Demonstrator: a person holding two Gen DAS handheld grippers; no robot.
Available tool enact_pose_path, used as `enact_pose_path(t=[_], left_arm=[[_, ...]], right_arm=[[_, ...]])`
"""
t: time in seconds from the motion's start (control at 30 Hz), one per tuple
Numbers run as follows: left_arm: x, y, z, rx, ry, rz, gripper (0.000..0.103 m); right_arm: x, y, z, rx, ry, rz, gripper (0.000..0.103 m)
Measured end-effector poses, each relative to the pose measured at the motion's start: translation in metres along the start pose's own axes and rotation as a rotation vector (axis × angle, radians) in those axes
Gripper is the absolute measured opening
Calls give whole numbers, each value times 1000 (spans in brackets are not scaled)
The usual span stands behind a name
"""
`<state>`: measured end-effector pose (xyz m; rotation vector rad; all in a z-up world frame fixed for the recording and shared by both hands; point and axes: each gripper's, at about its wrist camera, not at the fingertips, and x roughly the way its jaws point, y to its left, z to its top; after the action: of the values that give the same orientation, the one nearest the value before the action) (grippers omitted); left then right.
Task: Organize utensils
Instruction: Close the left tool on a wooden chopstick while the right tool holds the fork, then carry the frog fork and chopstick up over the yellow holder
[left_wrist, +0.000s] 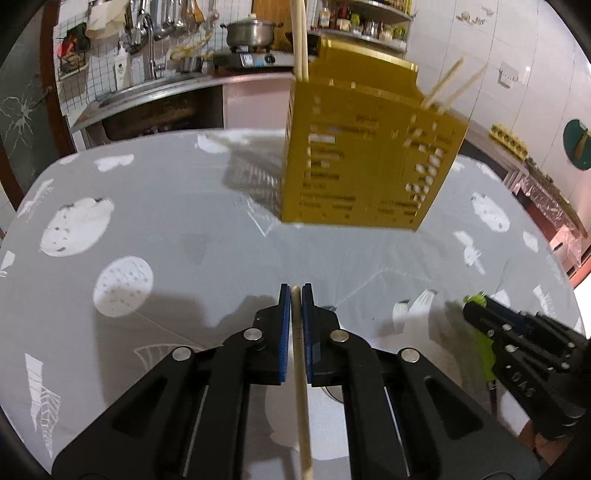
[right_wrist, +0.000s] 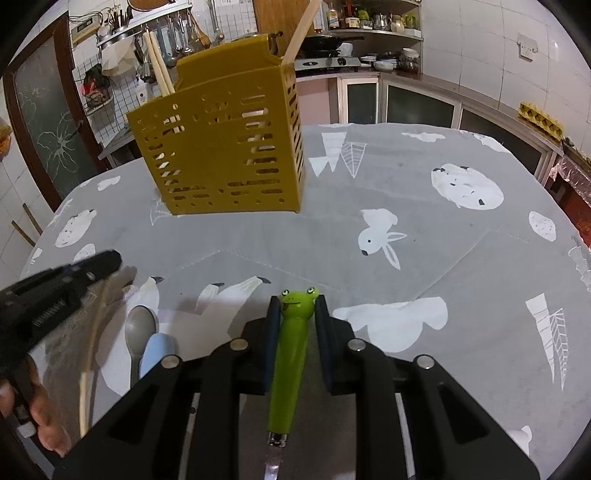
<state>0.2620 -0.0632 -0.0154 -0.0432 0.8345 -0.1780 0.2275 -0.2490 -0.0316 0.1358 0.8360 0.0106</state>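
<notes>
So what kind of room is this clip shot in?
Most likely a home kitchen: a steel pot on a portable gas stove, metal ladles hanging on a wire wall grid, and a shelf of condiment bottles behind the table with the grey animal-print cloth.

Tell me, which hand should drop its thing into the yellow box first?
Probably left. The left tool already clamps a thin chopstick pointed straight at the yellow box. The right tool holds the bulkier frog-handled utensil.
</notes>
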Motion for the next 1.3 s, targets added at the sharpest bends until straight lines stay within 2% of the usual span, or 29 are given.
enact_pose_path(t=[0.37,0.6,0.9,1.17,1.3], left_arm=[[-59,6,14,3,-144,-2,4],[-88,12,18,-11,-237,6,4],[-120,16,18,-18,-363,14,4],[-142,18,15,-10,-452,18,4],[-149,19,15,0,-487,19,4]], right_arm=[[-26,3,4,0,-65,8,19],[-57,6,9,-3,-173,13,19],[-101,13,9,-30,-358,26,19],[-119,19,9,-50,-445,34,19],[-122,20,12,-53,-459,39,19]])
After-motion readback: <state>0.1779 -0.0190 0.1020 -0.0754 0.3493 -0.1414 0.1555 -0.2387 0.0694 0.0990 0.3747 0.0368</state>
